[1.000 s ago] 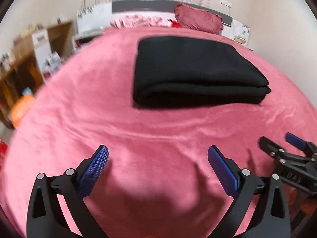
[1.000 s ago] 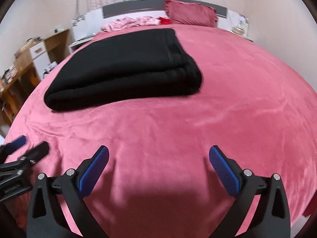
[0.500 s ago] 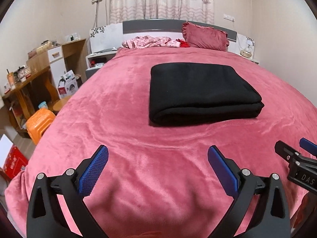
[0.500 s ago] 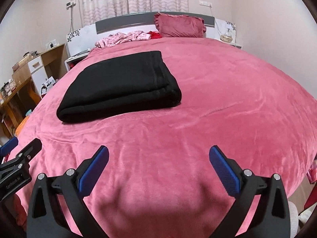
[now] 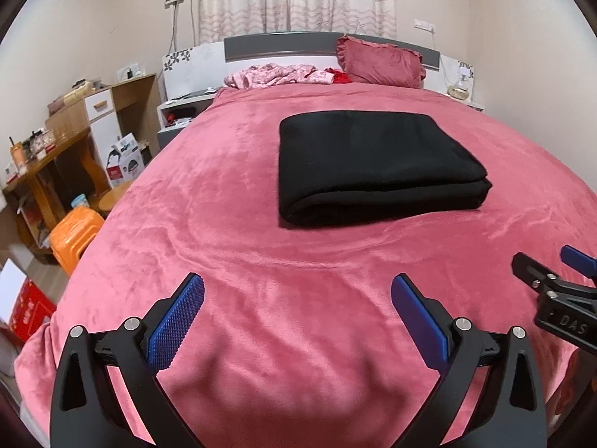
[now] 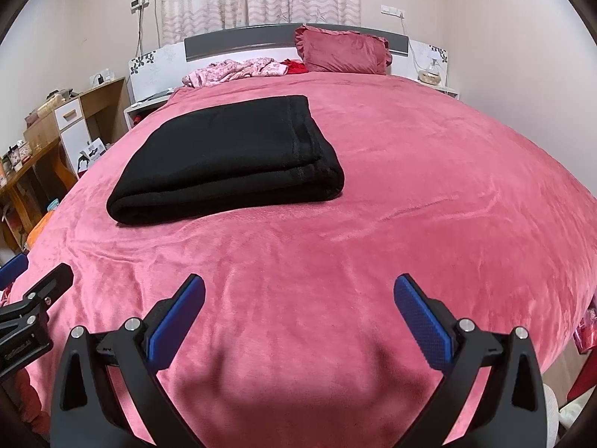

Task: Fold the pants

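Left wrist view shows the left gripper (image 5: 297,300) at 6 o'clock with its blue-padded jaws wide apart and nothing between them, above the pink plush bed cover (image 5: 231,194). The black folded pants (image 5: 373,164), a thick rectangular bundle of soft fabric, lie flat on the cover at about 12 o'clock from this gripper, well apart from it. The right gripper (image 5: 552,265) enters at 3 o'clock. In the right wrist view, the right gripper (image 6: 299,300) also has its jaws wide apart and empty, and the pants (image 6: 227,160) lie toward 11 o'clock. A dark red ruffled pillow (image 6: 343,54) leans at the grey headboard (image 6: 238,43), beside a crumpled pink patterned cloth (image 6: 238,69). A wooden desk (image 5: 41,164) stands at 9 o'clock, near an orange plastic stool (image 5: 72,235).
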Demonstrator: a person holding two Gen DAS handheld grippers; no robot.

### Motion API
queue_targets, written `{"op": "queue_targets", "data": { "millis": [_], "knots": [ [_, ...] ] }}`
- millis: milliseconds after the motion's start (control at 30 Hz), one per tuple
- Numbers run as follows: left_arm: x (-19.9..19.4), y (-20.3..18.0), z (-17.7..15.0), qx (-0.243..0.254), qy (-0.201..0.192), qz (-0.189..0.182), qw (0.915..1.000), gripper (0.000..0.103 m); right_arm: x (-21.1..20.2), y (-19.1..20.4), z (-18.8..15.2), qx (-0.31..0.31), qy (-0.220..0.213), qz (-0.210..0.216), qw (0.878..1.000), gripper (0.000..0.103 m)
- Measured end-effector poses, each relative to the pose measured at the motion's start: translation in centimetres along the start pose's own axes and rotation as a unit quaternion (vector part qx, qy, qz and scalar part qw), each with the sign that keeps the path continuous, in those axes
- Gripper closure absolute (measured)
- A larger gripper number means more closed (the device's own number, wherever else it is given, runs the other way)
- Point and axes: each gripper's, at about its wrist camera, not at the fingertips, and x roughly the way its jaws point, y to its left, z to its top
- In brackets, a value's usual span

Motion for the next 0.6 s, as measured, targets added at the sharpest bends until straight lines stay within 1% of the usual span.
{"op": "queue_targets", "data": {
  "millis": [133,433,600],
  "knots": [
    [-0.14,-0.26,-0.11,-0.002,0.001,-0.007,1.0000,0.004,-0.01,0.15,-0.07,-0.001,0.001,0.002,1.000,0.002],
    [0.35,0.20,-0.03,-0.019,0.016,0.000,0.9997,0.004,0.05,0.05,-0.12,0.001,0.003,0.001,1.000,0.002],
    [0.64,0.34,-0.09,-0.019,0.021,0.002,0.9996,0.004,0.24,-0.23,-0.15,0.004,0.006,0.002,1.000,0.002]
  ]
}}
